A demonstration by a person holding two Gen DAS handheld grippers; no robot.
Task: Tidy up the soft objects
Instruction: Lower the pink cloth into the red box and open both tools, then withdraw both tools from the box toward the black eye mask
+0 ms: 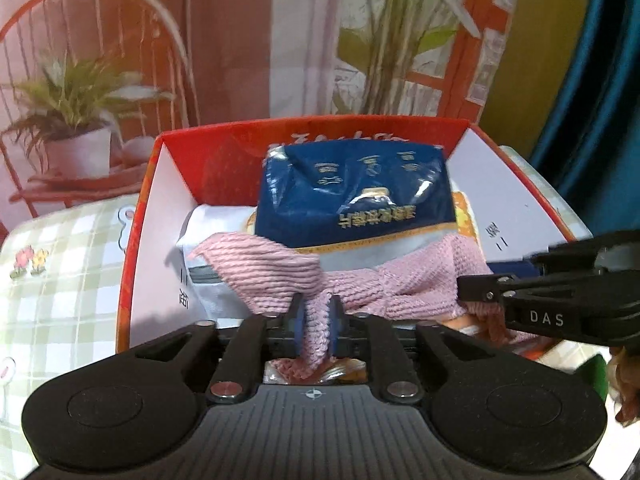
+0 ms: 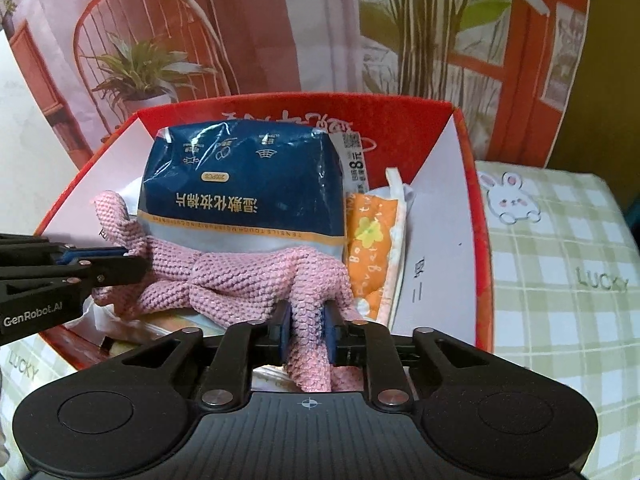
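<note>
A backdrop (image 2: pixel 280 20) printed with a chair, potted plants and an orange window frame is hanging behind a table spread with a green checked cloth (image 2: pixel 560 300) showing a rabbit and the word LUCKY. On the cloth a red box (image 2: pixel 472 200) with white inner walls is sitting open. A blue packet (image 2: pixel 244 184) is standing upright toward the far side of the box, with an orange floral pouch (image 2: pixel 372 252) leaning just to its right. A pink knitted cloth (image 2: pixel 248 280) is lying draped across the near part of the box, in front of the blue packet and touching its lower edge. The left gripper (image 1: pixel 316 320) is clasping a bunched fold of the pink knitted cloth toward its left end, the blue pads pressing against the knit. The right gripper (image 2: pixel 306 322) is pinching another fold toward the right end, beside the pouch.
</note>
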